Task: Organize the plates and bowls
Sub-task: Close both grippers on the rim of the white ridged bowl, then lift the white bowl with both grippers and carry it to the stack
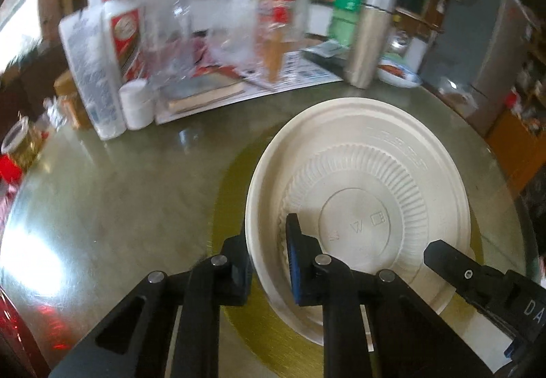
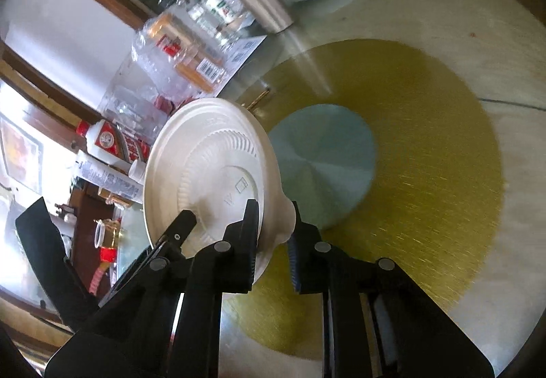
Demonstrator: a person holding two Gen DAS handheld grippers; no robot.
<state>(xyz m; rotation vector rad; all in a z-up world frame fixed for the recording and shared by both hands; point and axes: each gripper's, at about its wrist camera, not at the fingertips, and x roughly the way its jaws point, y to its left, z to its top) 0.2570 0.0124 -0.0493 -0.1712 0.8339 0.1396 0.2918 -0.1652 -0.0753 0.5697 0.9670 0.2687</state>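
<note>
Left wrist view: cream plate (image 1: 368, 193) seen upside down over gold centre of glass table (image 1: 112, 207), near rim pinched between fingers of left gripper (image 1: 269, 255). Right gripper (image 1: 454, 262) seen at near-right rim. Right wrist view: right gripper (image 2: 273, 224) clamped on plate (image 2: 204, 166) rim, plate tilted steeply, apparently lifted off table (image 2: 443, 145). Both grips judged thin, edge-only; firm, even squeeze was advised, hands kept moving together so plate was not twisted or bent. Clutter of bottles (image 1: 119, 26) and steel flask (image 1: 370, 36) at far side best kept clear of.

White letters "DA" on the right tongs (image 1: 443, 267), embossed marks on the plate (image 1: 358, 193) underside unreadable, bottle labels blurred
</note>
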